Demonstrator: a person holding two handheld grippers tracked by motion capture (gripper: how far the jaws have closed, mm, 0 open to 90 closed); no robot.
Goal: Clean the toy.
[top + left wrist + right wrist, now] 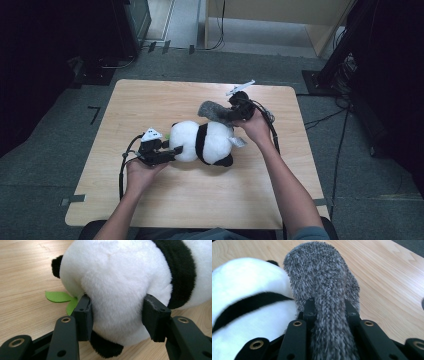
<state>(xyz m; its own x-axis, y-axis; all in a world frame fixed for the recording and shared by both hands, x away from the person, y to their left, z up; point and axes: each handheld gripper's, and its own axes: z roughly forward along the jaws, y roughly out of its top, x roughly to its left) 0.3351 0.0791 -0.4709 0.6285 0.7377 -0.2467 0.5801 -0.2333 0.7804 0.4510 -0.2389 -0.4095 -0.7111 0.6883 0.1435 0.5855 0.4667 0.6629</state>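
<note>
A black-and-white panda plush [205,142] lies on its side in the middle of the wooden table [150,100]. My left gripper [172,152] grips its white head end, and in the left gripper view the jaws [117,315] press into the fur of the panda plush [117,277] from both sides. A green felt leaf [58,297] sticks out beside the left jaw. My right gripper [232,114] is shut on a grey fuzzy cloth piece [210,110] just behind the panda. In the right gripper view that grey fuzzy piece [322,272] runs up between the jaws [329,312], next to the panda plush [244,285].
A white tag [239,142] hangs from the panda's right side. Bare tabletop lies in front of and to the left of the plush. Off the table, cables [325,119] trail over the grey floor at the right, and dark equipment [130,25] stands at the back left.
</note>
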